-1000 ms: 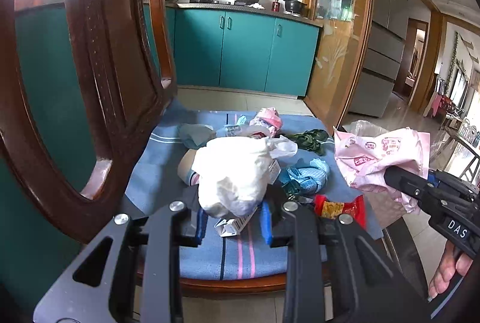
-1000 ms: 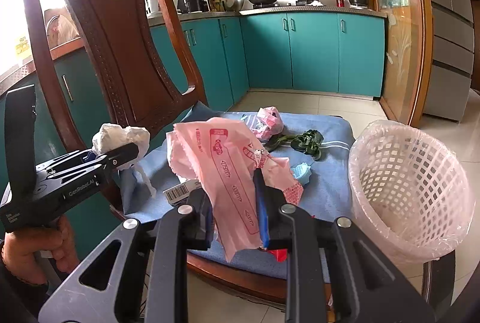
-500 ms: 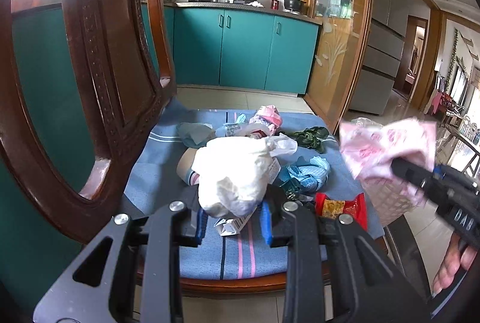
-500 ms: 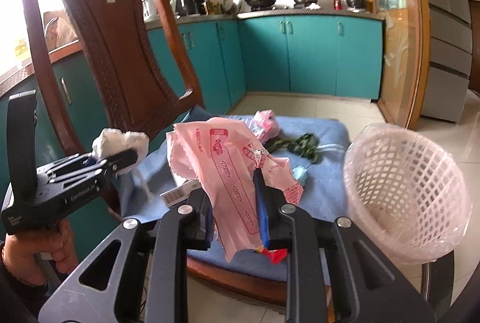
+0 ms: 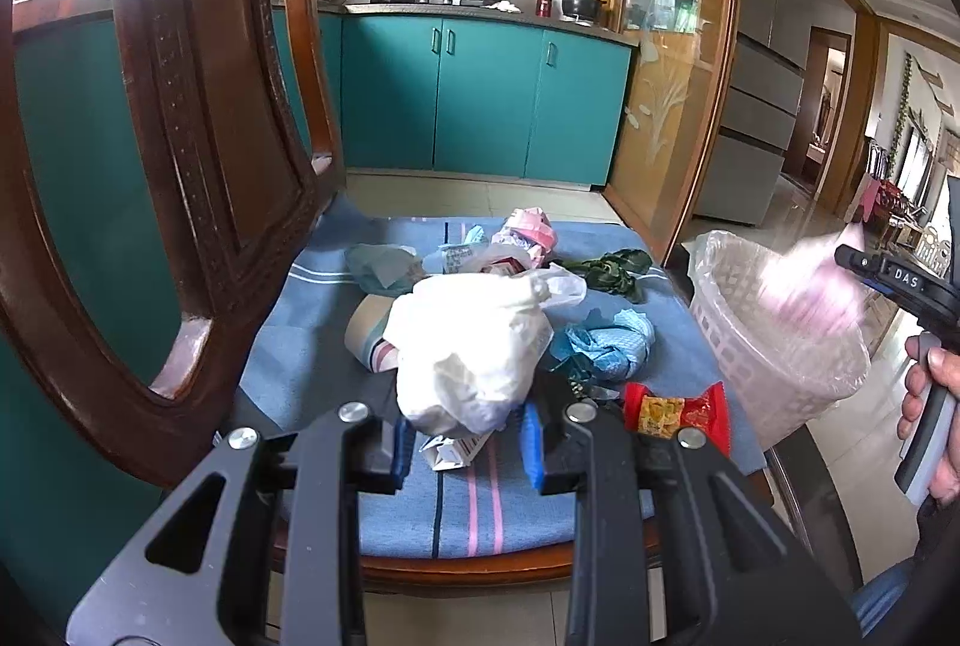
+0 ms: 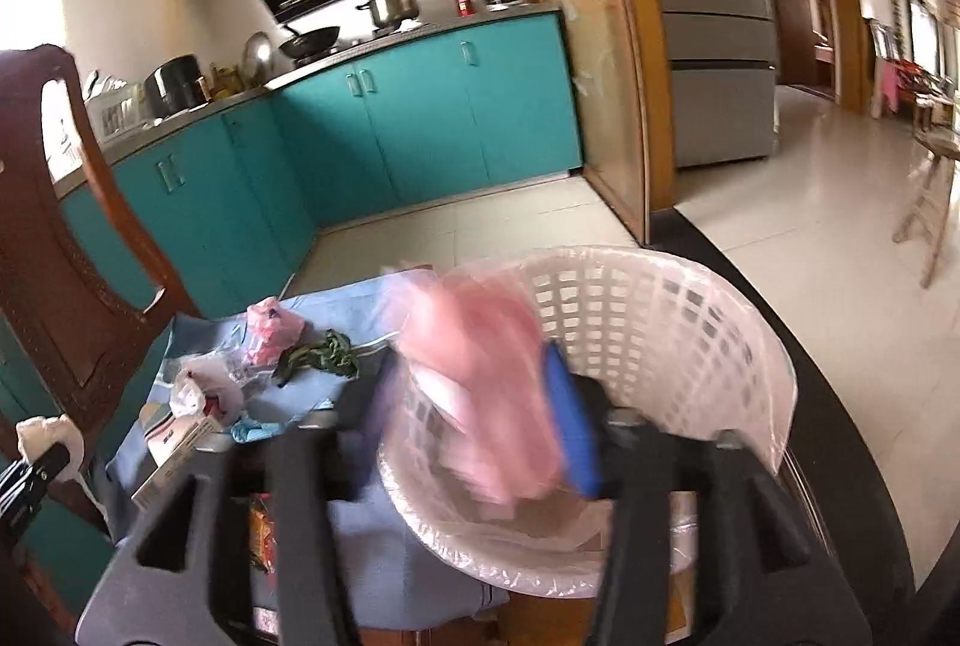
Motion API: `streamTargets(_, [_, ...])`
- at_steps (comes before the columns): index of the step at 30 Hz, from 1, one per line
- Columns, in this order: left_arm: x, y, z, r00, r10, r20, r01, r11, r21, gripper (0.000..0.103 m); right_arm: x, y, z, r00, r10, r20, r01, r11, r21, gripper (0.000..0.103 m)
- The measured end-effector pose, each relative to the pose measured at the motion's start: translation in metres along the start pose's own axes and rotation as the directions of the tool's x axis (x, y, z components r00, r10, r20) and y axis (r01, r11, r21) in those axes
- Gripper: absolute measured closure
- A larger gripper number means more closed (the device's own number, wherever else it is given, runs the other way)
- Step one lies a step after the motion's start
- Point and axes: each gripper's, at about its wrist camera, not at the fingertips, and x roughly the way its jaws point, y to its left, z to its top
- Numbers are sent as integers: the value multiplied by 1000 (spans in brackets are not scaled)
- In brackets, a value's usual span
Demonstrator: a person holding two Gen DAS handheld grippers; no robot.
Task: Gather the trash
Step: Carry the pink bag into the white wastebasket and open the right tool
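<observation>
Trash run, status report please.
Left gripper shut on white bag. Right gripper just opened, pink bag dropping over basket. Nothing blocking.

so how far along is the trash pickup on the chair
Early. The right claw has just been opening over the white basket, with the pink plastic bag blurred between its jaws, seemingly dropping in. The left claw grips a white crumpled bag. Left on the cushion: red snack wrapper, blue wad, green scrap, small cartons.

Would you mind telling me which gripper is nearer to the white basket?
Right. The right gripper hangs over the white basket with the pink bag between its opened jaws; the left gripper is back over the chair, clamping white trash.
</observation>
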Motion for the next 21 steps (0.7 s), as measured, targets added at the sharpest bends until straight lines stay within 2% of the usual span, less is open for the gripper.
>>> streamTargets(1, [0, -1, 0, 1000, -1, 0, 1, 1000, 1, 75, -5, 2, 0, 1000, 1, 17, -1, 1000, -2, 33])
streamTargets(2, [-1, -1, 0, 1000, -2, 1, 2, 1000, 1, 74, -13, 6, 1, 999, 5, 44, -5, 1000, -14, 31])
streamTargets(6, [0, -5, 0, 1000, -5, -3, 5, 1000, 13, 74, -30, 24, -1, 995, 23, 95, -16, 997, -73, 31])
streamTargets(13, [4, -24, -3, 1000, -18, -12, 19, 998, 58, 75, -44, 38, -2, 990, 46, 134, -30, 993, -117, 29])
streamTargets(17, [7, -41, -6, 999, -42, -23, 44, 995, 85, 75, -52, 33, 1, 986, 50, 157, -36, 995, -91, 23])
streamTargets(21, [14, -69, -5, 997, -74, -38, 78, 990, 115, 75, -57, 20, 6, 983, 51, 176, -41, 997, -62, 23])
